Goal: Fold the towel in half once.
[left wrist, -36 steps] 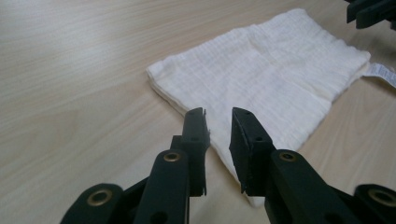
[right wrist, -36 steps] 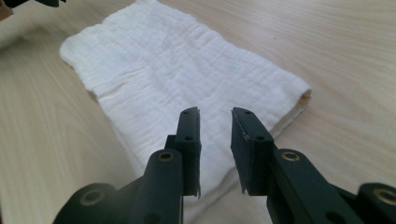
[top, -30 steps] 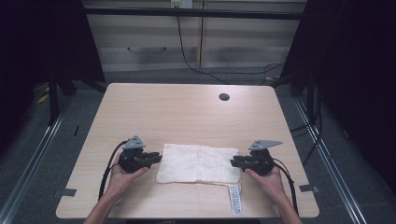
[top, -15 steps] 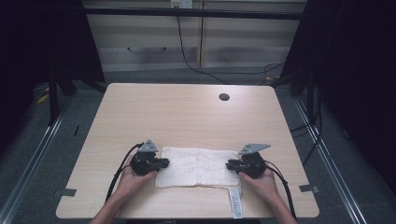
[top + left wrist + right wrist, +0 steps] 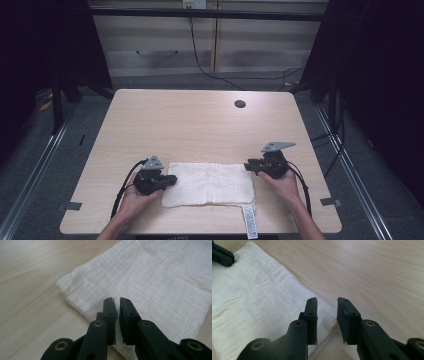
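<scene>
A white folded towel (image 5: 207, 184) lies flat near the table's front edge, and a printed label (image 5: 248, 220) sticks out of its near right corner. My left gripper (image 5: 171, 180) rests at the towel's left edge. In the left gripper view its jaws (image 5: 116, 302) stand over the towel (image 5: 155, 282) with only a thin slit between them, and no cloth is bunched up there. My right gripper (image 5: 248, 166) is at the towel's far right corner. In the right gripper view it (image 5: 327, 301) is open above the edge of the towel (image 5: 257, 305).
The wooden table (image 5: 200, 125) has a dark round grommet (image 5: 240, 104) at the back right. A black cable trails from each gripper toward the front edge. The left gripper's tip (image 5: 222, 256) shows at the far end of the towel in the right gripper view.
The right gripper has moved away from me to the towel's far right corner. The left gripper has drawn slightly toward the front edge. The towel lies as before.
</scene>
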Demonstrator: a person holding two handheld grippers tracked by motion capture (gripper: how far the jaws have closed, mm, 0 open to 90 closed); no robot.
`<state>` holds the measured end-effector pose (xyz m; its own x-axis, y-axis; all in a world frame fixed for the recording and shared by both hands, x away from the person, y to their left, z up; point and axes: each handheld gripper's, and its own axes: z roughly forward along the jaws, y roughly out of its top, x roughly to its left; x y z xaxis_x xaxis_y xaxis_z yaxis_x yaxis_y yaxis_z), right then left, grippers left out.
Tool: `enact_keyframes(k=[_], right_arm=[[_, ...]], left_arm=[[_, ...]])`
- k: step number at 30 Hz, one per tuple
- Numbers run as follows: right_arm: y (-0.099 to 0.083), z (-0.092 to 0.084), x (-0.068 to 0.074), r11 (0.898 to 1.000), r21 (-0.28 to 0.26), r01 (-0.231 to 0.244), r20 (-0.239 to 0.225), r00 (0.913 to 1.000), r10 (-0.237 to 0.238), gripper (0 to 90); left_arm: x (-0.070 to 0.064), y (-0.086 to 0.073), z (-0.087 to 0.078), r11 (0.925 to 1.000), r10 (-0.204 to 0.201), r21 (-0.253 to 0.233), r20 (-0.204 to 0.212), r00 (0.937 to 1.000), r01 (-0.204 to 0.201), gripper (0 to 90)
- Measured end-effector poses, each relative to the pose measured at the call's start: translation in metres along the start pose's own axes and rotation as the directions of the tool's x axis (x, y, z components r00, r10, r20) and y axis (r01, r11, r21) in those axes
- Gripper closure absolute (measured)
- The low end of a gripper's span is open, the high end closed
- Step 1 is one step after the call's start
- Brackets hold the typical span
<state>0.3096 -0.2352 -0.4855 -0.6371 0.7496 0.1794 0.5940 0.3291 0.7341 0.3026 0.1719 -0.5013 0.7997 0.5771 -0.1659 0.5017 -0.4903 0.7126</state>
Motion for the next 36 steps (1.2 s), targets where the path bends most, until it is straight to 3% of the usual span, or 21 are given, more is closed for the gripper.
enact_keyframes(k=[5,11,15,19,22,24,30,32,34,36], right_arm=[[0.002,0.010,-0.010,1.000,0.013,-0.019,-0.019,0.9996,0.019,63.7],[-0.003,0.019,-0.009,0.999,0.042,0.006,-0.033,0.9995,-0.005,61.8],[-0.004,0.022,-0.010,0.999,0.048,0.007,-0.032,0.9995,-0.005,66.9],[-0.006,0.020,-0.009,0.998,0.057,0.005,-0.043,0.9991,-0.003,78.7],[-0.007,0.020,-0.009,0.998,0.056,0.004,-0.047,0.9989,-0.001,85.2],[-0.006,0.021,-0.009,0.999,0.053,0.000,-0.045,0.9990,0.003,86.4],[-0.007,0.022,-0.008,0.999,0.043,-0.007,-0.044,0.9990,0.009,86.8],[-0.007,0.022,-0.008,0.999,0.044,-0.005,-0.041,0.9991,0.007,86.8],[-0.007,0.022,-0.007,0.999,0.044,-0.004,-0.036,0.9993,0.005,86.7],[-0.007,0.022,-0.008,0.999,0.043,-0.005,-0.038,0.9993,0.007,86.8]], left_arm=[[0.001,0.000,0.000,1.0000,0.002,-0.004,0.009,1.0000,-0.002,83.1],[0.001,0.000,0.001,0.9998,0.017,-0.009,0.004,0.9998,-0.017,81.7],[0.003,0.000,0.001,0.9997,0.021,-0.010,0.012,0.9997,-0.021,81.7],[0.003,0.000,0.001,0.9999,0.013,-0.010,0.020,0.9997,-0.013,81.1],[0.004,0.002,0.000,0.9995,0.019,-0.027,0.004,0.9998,-0.019,74.3],[0.011,0.007,-0.002,0.9976,-0.025,-0.065,0.013,0.9996,0.025,67.7],[0.035,0.022,0.002,0.9940,-0.063,-0.092,-0.034,0.9974,0.060,61.1],[0.040,0.026,0.008,0.9964,-0.059,-0.063,-0.052,0.9969,0.056,59.2],[0.044,0.027,0.014,0.9958,-0.060,-0.072,-0.067,0.9959,0.056,58.3],[0.046,0.026,0.021,0.9979,-0.057,-0.036,-0.071,0.9959,0.054,57.0]])
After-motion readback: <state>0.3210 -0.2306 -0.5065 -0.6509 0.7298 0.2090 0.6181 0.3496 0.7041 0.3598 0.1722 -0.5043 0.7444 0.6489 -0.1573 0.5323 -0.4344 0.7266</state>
